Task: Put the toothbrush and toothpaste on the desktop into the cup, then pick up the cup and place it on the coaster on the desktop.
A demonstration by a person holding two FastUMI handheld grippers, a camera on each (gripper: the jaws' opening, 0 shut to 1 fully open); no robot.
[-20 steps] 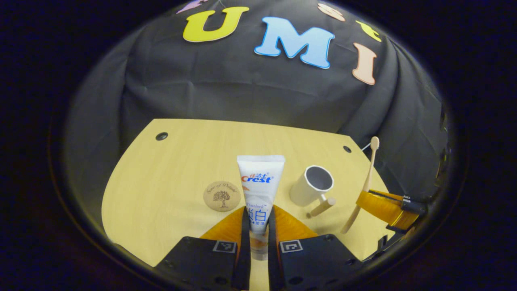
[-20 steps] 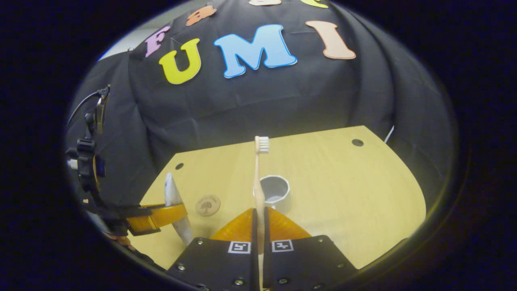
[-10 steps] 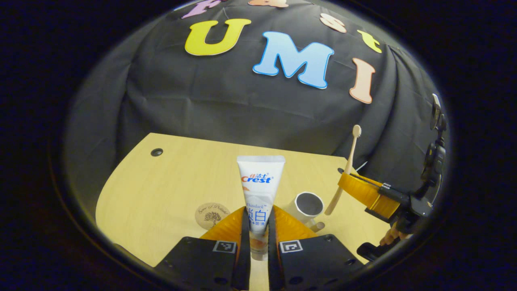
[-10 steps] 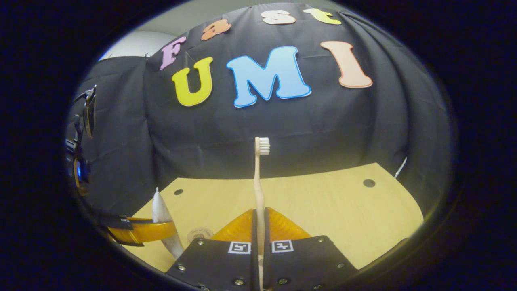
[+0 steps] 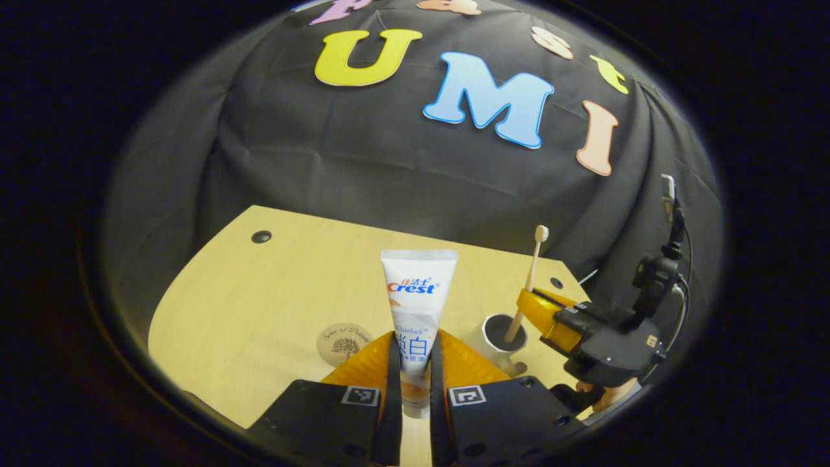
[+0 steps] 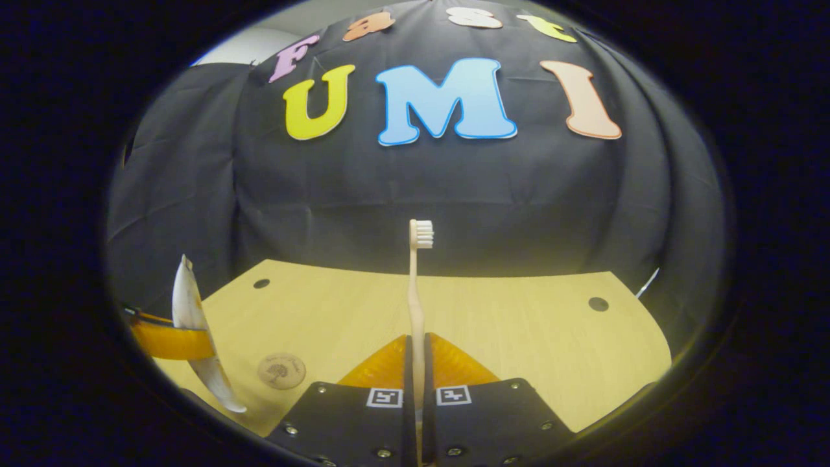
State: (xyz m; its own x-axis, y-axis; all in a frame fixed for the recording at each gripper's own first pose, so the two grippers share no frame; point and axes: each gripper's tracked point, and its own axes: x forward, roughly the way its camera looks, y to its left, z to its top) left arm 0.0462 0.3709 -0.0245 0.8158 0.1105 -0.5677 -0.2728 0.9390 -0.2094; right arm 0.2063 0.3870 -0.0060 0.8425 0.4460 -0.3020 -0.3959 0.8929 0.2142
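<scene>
At the desk's right side, in the left gripper view, your white cylindrical cup stands upright with the lower end of the pale wooden toothbrush now dipped inside it; half a second ago that end hung beside the rim. Your right gripper pinches the toothbrush handle, bristles up. Your left gripper clamps the white toothpaste tube above the light wooden desktop. Left of the tube, the round cork coaster lies bare.
</scene>
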